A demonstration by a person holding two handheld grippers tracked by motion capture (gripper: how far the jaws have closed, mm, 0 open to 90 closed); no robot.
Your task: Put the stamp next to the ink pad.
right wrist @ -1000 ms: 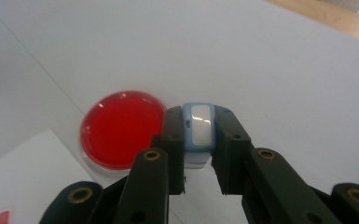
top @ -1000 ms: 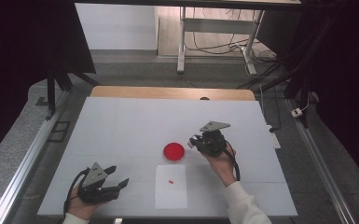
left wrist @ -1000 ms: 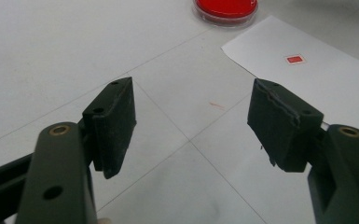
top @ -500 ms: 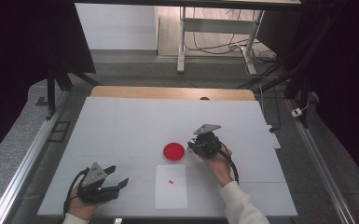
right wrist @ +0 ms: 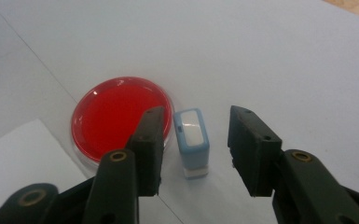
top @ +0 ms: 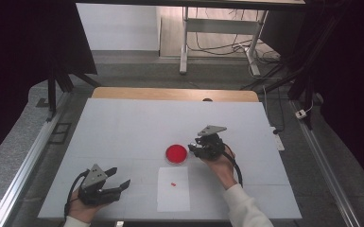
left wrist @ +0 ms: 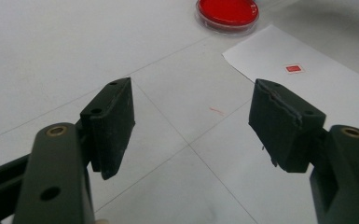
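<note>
A small blue and white stamp (right wrist: 192,140) stands upright on the white table, right beside a round red ink dish (right wrist: 116,116) (top: 176,153). My right gripper (right wrist: 198,122) (top: 194,150) is around the stamp. Its jaws have just been opening, and there are gaps between the pads and the stamp on both sides. My left gripper (left wrist: 191,126) (top: 119,178) rests open and empty near the front left of the table. It points toward the dish (left wrist: 227,10) and a white paper sheet (left wrist: 317,88) (top: 173,198) that bears a small red stamp mark (left wrist: 293,68) (top: 173,183).
The white table top (top: 123,127) has thin seam lines and a wooden strip (top: 170,93) along its far edge. A faint red smear (left wrist: 217,111) lies on the table ahead of the left gripper. Metal rails run along both sides of the table.
The right gripper has shifted slightly down and toward the red dish. The left hand and its gripper have stayed where they were.
</note>
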